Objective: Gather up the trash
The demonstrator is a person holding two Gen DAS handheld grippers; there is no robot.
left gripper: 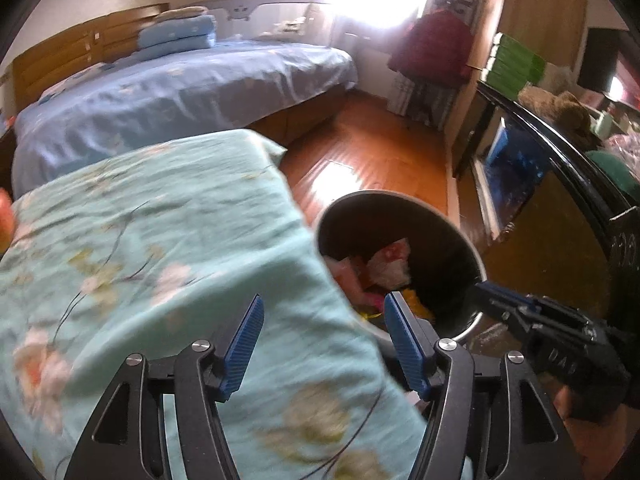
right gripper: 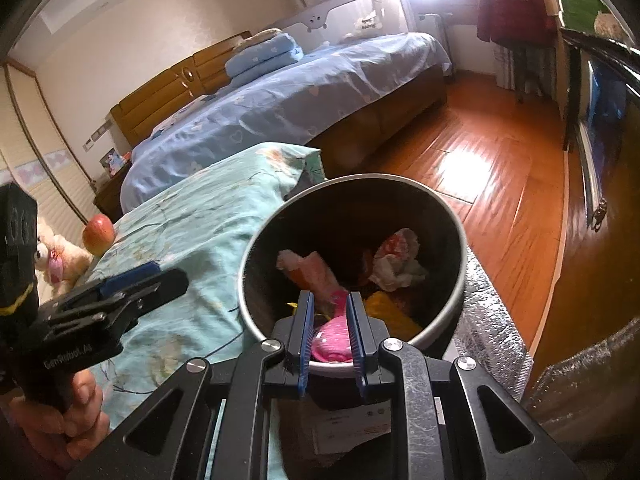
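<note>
A round dark trash bin (right gripper: 456, 280) with a grey rim stands beside the table; it holds crumpled white-red paper (right gripper: 396, 260), an orange-pink wrapper (right gripper: 312, 268) and a yellow piece (right gripper: 388, 312). My right gripper (right gripper: 330, 312) is over the bin's near rim, shut on a pink dotted wrapper (right gripper: 332, 338). My left gripper (left gripper: 322, 324) is open and empty over the edge of the turquoise floral cloth (left gripper: 160, 240), left of the bin (left gripper: 460, 236). The right gripper shows in the left wrist view (left gripper: 484, 290), and the left in the right wrist view (right gripper: 152, 276).
A red apple (right gripper: 98, 234) and a plush toy (right gripper: 60, 260) lie at the table's far left. A bed with blue sheets (right gripper: 280, 96) is behind. Wooden floor (right gripper: 480, 168) is beyond the bin. A dark cabinet (left gripper: 552, 184) and silver foil mat (right gripper: 492, 328) lie to the right.
</note>
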